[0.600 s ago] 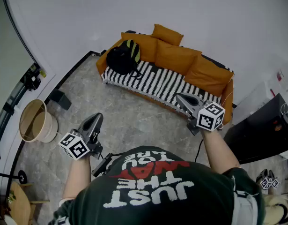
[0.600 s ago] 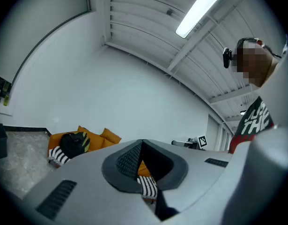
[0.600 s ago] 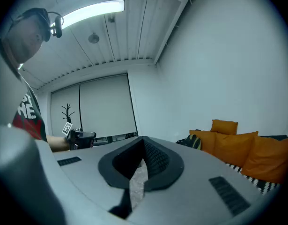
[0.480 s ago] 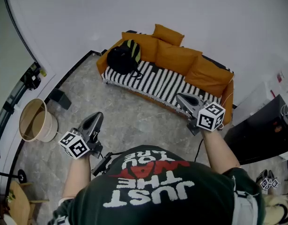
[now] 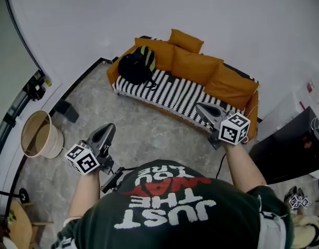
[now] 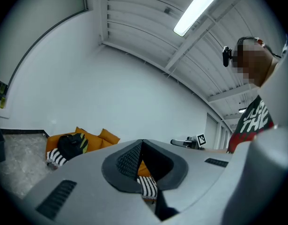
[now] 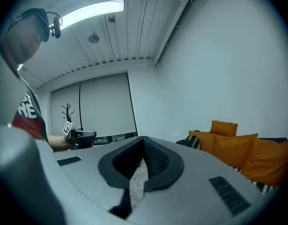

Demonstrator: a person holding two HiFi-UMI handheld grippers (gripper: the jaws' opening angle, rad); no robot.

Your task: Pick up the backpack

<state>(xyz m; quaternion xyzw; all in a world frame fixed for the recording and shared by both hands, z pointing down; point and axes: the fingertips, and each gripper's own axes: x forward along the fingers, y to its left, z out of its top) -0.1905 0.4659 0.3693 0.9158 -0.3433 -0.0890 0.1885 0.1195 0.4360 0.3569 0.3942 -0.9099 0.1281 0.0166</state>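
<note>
Black-and-yellow fabric backpack (image 5: 136, 66) sat well ahead of the left tool (image 5: 108, 129) and right tool (image 5: 201, 107), both closed and empty; stepping closer and opening first seemed wise.

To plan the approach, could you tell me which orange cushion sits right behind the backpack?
The back cushion at the sofa's left end in the head view, behind the black-and-yellow backpack; the other cushions lie further right.
</note>
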